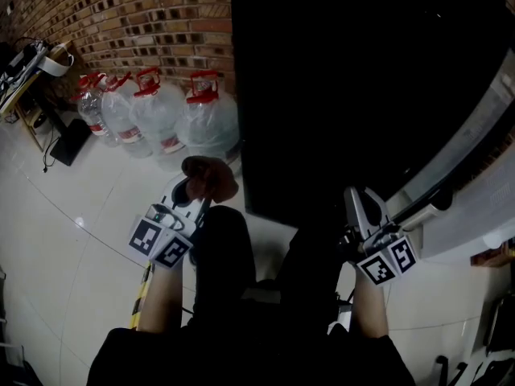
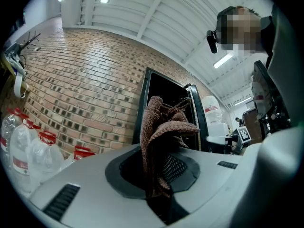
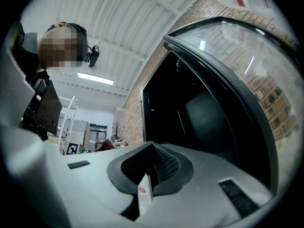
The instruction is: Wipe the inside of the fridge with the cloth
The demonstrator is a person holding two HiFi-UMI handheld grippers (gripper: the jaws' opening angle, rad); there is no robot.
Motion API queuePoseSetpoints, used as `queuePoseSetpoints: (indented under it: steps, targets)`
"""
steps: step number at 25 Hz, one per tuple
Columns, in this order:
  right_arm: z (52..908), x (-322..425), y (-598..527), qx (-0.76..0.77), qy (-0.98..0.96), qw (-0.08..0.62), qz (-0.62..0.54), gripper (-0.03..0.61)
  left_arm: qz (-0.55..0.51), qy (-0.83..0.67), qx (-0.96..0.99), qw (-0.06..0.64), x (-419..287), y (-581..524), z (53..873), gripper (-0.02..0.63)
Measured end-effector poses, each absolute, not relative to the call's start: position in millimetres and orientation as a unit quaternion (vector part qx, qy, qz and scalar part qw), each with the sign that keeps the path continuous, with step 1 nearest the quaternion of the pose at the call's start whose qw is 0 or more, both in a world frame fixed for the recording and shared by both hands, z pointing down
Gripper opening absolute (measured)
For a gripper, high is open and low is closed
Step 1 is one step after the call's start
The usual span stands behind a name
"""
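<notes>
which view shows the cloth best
The left gripper view: the brown cloth fills the middle, pinched in the left claw, weave visible. The head view shows only a small brown lump; the right gripper view gives no clear sight of it.

I see a glossy white tiled floor [image 1: 72, 248]; four big water jugs [image 1: 208, 123] stand on it, just beside the black fridge [image 1: 346, 95].
</notes>
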State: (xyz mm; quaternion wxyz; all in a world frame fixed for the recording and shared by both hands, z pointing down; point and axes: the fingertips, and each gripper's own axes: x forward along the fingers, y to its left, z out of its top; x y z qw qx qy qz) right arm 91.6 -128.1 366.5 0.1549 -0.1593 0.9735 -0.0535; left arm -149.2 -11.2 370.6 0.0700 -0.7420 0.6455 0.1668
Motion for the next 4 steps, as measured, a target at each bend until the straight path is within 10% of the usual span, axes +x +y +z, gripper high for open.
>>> queuePoseSetpoints:
  steps: [4]
  targets:
    - [373.6, 88.1, -132.6, -0.158, 0.974, 0.150, -0.062, 0.003, 0.178, 0.656, -0.730, 0.067, -161.9, -9.8, 375.0, 0.067]
